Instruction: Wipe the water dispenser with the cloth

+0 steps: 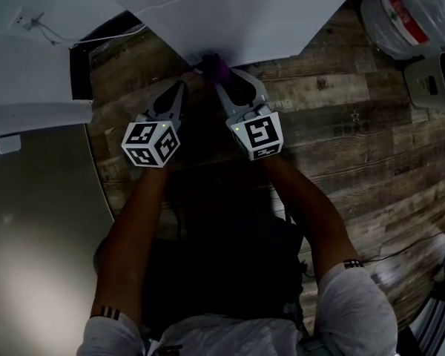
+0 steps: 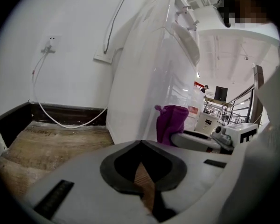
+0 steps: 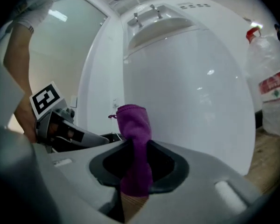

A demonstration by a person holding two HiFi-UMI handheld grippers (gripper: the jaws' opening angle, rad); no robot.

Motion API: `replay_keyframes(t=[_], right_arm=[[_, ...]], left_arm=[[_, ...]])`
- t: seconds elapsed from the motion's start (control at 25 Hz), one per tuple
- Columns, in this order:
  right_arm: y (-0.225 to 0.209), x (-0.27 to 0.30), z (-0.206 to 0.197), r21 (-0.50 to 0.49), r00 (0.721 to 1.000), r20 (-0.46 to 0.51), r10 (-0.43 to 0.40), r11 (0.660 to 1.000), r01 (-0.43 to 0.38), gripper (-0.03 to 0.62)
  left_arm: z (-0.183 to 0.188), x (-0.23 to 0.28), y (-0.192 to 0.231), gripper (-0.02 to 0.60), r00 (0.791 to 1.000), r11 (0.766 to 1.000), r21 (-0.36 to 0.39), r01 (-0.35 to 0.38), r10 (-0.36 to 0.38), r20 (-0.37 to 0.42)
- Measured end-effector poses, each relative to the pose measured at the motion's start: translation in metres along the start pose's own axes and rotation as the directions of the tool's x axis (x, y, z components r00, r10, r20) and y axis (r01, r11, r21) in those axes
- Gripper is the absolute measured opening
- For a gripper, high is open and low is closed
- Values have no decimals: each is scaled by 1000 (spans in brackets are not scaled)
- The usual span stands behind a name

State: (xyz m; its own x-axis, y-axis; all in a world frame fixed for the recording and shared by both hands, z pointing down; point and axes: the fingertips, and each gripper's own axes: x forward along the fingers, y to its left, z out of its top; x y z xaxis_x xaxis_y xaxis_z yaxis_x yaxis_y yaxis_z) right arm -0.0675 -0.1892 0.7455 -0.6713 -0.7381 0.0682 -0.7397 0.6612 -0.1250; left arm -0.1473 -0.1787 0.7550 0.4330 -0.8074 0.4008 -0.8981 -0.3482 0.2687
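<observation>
Standing upright in the clenched right tool (image 3: 136,155), the purple cloth (image 3: 133,122) is held low, just short of the white water dispenser (image 3: 191,78), whose front lies straight ahead, while the left tool (image 2: 141,143) is clenched on nothing just beside it

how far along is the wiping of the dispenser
Done: the cloth is clamped in the right gripper. In hand: it is held at the dispenser's lower front; contact cannot be told. The left gripper is shut and empty beside it. Left: likely most of the wiping, as no wiped patch shows.
</observation>
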Motion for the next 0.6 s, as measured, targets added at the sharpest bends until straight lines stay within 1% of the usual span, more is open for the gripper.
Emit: replay_keyframes(t=[0.08, 0.2, 0.4, 0.6], right_arm=[[10, 11, -6, -8, 1000, -17, 27, 1000, -27, 95], [19, 23, -15, -16, 998, -40, 43, 999, -44, 95], [26, 40, -27, -27, 996, -72, 48, 998, -50, 94], [26, 50, -32, -56, 995, -83, 47, 997, -52, 94]], left_arm=[[-3, -2, 4, -2, 1000, 1000, 2, -2, 2, -6], [-6, -2, 8, -2, 1000, 1000, 7, -4, 4, -13], [-15, 3, 8, -2, 999, 1000, 4, 0, 0, -40], [-16, 7, 4, -2, 999, 1000, 8, 19, -19, -48]])
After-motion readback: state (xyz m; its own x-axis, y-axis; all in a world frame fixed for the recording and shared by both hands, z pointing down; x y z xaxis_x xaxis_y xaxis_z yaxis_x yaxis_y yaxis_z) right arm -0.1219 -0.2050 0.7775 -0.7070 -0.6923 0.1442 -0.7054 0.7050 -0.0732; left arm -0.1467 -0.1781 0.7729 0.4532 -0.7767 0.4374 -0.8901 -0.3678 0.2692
